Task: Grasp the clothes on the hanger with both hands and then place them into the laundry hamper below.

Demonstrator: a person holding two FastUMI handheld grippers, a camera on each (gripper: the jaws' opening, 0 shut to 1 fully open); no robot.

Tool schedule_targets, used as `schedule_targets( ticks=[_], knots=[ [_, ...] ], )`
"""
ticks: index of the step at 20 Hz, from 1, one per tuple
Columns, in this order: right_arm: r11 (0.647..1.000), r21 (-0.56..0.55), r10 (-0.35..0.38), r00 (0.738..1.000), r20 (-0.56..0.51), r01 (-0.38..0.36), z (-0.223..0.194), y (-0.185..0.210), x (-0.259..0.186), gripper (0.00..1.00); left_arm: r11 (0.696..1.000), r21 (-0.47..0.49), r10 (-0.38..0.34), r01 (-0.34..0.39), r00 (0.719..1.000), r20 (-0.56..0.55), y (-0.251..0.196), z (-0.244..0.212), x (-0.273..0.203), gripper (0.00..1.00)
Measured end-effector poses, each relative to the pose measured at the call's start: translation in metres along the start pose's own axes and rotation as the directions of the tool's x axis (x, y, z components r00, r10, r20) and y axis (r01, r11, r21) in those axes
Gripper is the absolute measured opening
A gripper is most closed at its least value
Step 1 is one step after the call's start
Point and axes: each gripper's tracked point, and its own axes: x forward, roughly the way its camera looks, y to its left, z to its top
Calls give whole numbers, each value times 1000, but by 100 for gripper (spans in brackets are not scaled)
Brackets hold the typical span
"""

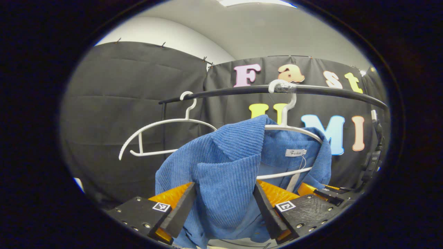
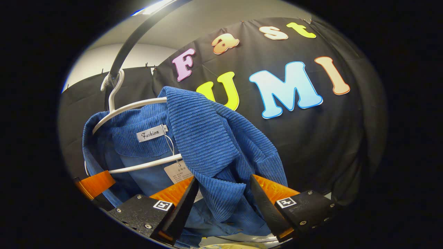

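A blue corduroy shirt (image 1: 225, 162) hangs on a white hanger (image 1: 294, 129) from a black rail (image 1: 328, 90). In the left gripper view, my left gripper (image 1: 225, 185) is open, its fingers on either side of the shirt's front collar fold. In the right gripper view, the same shirt (image 2: 207, 138) hangs on its hanger (image 2: 128, 107) with its neck label showing. My right gripper (image 2: 224, 179) is open too, straddling the other collar fold. Each view catches part of the other gripper low at the side: right gripper (image 1: 325, 192), left gripper (image 2: 95, 183).
An empty white hanger (image 1: 162, 128) hangs on the rail to the left of the shirt. The rail (image 2: 138, 34) runs overhead in the right gripper view. The black cloth wall stands close behind. A dark upright post (image 1: 375, 152) stands at the rail's right end.
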Motion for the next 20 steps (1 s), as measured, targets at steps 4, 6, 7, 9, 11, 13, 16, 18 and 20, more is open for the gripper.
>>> schedule_targets(
  ticks=[4,6,7,9,11,13,16,18,20],
  knots=[
    [999,0,32,999,2,-32,3,5,3,74,1000,11,-18,18,1000,9,-8,1,4,77],
    [999,1,49,999,0,-49,3,5,4,55,999,9,-31,31,999,21,-15,5,3,56],
    [998,5,62,998,-4,-62,3,6,3,41,999,-5,-46,46,999,23,-17,4,1,42],
    [998,15,68,998,7,-68,6,3,1,19,998,-28,-64,65,998,30,-14,3,0,22],
    [995,9,101,995,4,-101,5,9,-1,10,992,-66,-103,106,994,40,-16,4,-3,9],
    [990,-3,144,990,-1,-144,4,15,-2,6,981,-107,-156,161,986,51,-20,5,-6,9],
    [985,-10,171,985,6,-171,6,14,-8,0,968,-156,-190,197,980,62,-13,4,-8,1],
    [987,-23,161,987,16,-160,8,9,-11,0,962,-171,-202,211,977,71,-13,9,-13,1],
    [988,-20,155,988,23,-154,9,6,-13,0,961,-167,-208,219,975,80,-15,12,-17,7]
  ],
)
